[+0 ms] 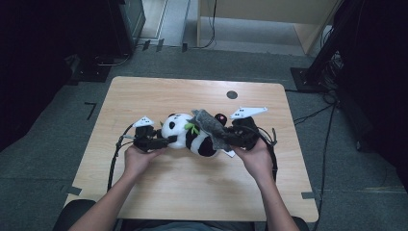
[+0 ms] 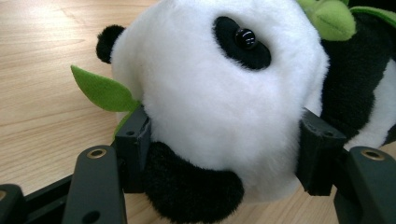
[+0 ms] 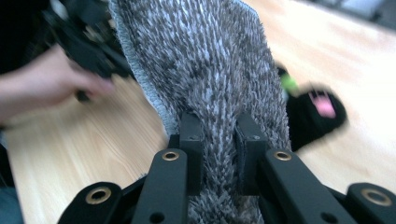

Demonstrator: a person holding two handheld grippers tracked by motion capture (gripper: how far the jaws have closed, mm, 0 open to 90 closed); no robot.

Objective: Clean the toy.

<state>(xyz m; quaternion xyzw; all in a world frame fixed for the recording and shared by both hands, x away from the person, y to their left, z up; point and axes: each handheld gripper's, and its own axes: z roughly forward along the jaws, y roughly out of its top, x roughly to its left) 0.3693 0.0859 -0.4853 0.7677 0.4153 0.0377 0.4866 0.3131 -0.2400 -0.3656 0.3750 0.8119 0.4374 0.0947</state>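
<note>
A black-and-white plush panda [image 1: 185, 132] lies on its side in the middle of the wooden table [image 1: 192, 187]. My left gripper [image 1: 166, 140] comes in from the left, and its pads press both sides of the panda's head [image 2: 219, 93]. A green felt leaf [image 2: 100, 91] sticks out beside the head. A shaggy grey cloth [image 1: 209, 124] is draped over the panda's body. My right gripper [image 1: 227, 138] holds it from the right. In the right gripper view the two jaws are pinched on the cloth [image 3: 201, 60], which rises above them. The panda's black foot with a pink pad [image 3: 322, 103] shows behind.
A round dark hole [image 1: 232, 94] sits in the tabletop near the far edge. Cables trail from both grippers across the table toward the person. Dark equipment and stands [image 1: 332, 43] stand on the floor to the right and far left of the table.
</note>
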